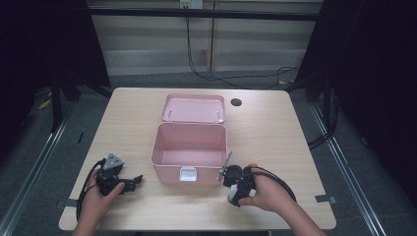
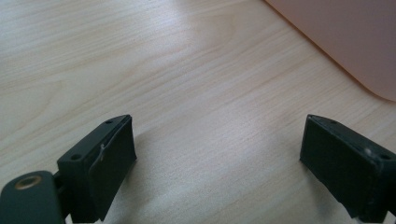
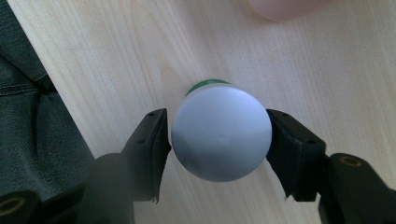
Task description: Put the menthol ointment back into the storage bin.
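A round white cap (image 3: 221, 138) on a green-bodied container stands on the wooden table, seen from straight above. My right gripper (image 3: 217, 140) points down over it, with one pad touching each side of the cap. In the high view the right gripper (image 1: 235, 189) sits in the person's hand just off the front right corner of an open pink box (image 1: 169, 172). My left gripper (image 1: 134, 182) rests low on the table to the left of the box. Its jaws stand wide apart in the left gripper view (image 2: 217, 154), with only bare wood between them.
The box's lid (image 1: 193, 108) lies folded back behind it, and a white latch (image 1: 187, 173) hangs on its front wall. A dark hole (image 1: 236, 102) marks the table's far right. The table's front edge and the person's dark trousers (image 3: 32, 116) lie close to the right gripper.
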The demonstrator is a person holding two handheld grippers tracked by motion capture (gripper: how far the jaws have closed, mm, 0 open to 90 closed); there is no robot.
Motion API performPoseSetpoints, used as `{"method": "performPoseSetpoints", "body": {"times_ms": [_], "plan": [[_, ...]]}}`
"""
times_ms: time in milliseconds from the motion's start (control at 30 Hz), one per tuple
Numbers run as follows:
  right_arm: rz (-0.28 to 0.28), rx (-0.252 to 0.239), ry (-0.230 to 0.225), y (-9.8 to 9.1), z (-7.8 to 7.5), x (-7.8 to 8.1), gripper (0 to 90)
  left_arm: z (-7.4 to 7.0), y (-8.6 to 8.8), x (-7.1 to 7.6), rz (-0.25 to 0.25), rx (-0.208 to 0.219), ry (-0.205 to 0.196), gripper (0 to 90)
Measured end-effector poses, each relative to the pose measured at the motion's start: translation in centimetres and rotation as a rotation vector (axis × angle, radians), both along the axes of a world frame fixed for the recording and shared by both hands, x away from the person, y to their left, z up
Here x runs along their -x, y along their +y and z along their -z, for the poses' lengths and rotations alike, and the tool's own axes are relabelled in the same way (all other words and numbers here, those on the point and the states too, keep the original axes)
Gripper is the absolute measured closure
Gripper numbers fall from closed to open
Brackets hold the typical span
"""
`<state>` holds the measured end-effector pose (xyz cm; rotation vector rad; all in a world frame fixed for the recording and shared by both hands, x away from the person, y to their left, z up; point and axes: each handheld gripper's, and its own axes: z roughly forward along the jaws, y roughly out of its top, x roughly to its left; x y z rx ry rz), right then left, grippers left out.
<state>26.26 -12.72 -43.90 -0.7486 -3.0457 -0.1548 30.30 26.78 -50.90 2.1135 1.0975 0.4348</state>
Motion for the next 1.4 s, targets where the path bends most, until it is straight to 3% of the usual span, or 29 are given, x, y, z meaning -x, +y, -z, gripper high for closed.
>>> {"method": "performPoseSetpoints", "body": {"times_ms": [500,800,1400], "plan": [[-0.001,0.042,0.03,0.5,-0.3,-0.4,49.9,0.0,0.0,0.0,0.0,0.002,0.0,9.8],[-0.004,0.039,0.04,0.7,-0.5,-0.2,50.5,0.0,0.0,0.0,-0.003,0.003,-0.001,9.8],[0.037,0.025,0.041,-0.6,-4.5,-0.9,50.7,0.0,0.0,0.0,-0.003,0.005,0.0,9.8]]}}
